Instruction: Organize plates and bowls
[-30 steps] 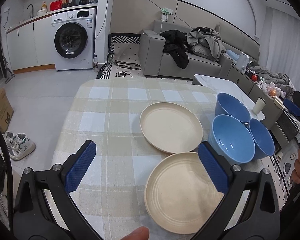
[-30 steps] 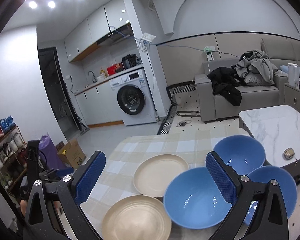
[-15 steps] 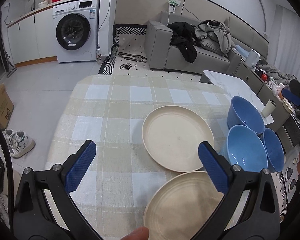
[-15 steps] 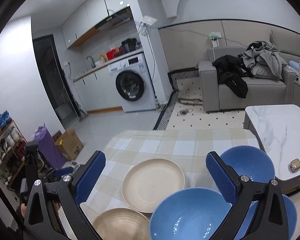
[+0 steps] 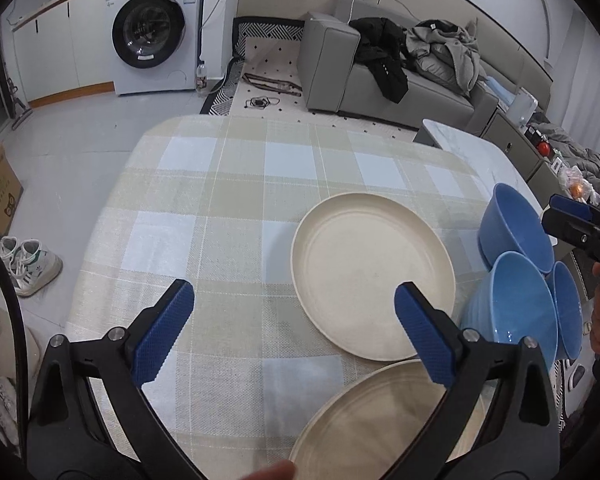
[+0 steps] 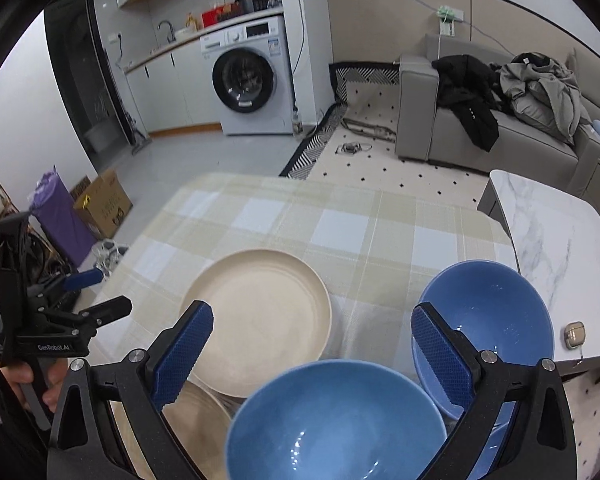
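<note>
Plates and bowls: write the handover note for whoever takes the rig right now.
Left gripper: open, empty, above the table near the plates.
Right gripper: open, empty, over the near bowl.
Two cream plates lie side by side, unstacked: far plate, near plate.
Three blue bowls cluster to their right, not nested: near bowl, far bowl, third bowl at the table edge.
Done: nothing stacked yet.
Left: stack the plates, nest the bowls.

White lettering "GenRobot.AI" stands on the left gripper (image 6: 84, 296) body; other labels are too small to read
</note>
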Tool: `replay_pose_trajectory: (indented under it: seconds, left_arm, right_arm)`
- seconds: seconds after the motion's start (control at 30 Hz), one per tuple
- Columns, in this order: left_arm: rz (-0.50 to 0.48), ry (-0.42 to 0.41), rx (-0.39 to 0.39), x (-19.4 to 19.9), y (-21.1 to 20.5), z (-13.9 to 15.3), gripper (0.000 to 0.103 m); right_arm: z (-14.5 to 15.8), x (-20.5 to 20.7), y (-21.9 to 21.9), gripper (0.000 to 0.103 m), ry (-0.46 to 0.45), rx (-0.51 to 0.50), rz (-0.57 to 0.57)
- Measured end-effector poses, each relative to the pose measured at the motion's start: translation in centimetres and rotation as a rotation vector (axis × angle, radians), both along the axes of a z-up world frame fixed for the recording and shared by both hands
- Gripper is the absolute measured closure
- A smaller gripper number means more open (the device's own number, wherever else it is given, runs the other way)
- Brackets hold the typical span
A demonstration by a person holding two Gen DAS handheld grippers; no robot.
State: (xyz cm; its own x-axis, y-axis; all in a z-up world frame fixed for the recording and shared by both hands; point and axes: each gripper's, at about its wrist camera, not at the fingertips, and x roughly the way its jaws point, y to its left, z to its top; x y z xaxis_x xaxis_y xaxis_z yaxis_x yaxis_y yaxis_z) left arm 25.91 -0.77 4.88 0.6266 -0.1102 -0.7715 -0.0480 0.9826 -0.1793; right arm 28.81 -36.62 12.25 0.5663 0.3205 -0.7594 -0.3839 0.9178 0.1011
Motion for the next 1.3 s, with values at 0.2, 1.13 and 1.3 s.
replay_pose_trajectory:
  seconds: [0.2, 1.13, 1.3]
  left_arm:
    - [-0.022, 0.055, -0.012, 2.0, -0.8, -2.6, 0.017]
    - [-0.023, 0.192, -0.004, 6.8, -1.6, -10.0, 0.042]
    - [-0.035, 0.203, 0.003, 7.2, -2.1, -10.7, 0.057]
  right_arm:
    - [-2.1, 1.9, 1.5, 0.005, 0.056, -0.072, 0.056]
    - [-12.4, 8.5, 6.4, 0.039, 0.369, -0.263, 0.157]
    - [-13.2, 8.6, 6.2, 0.053, 0.386, -0.265, 0.155]
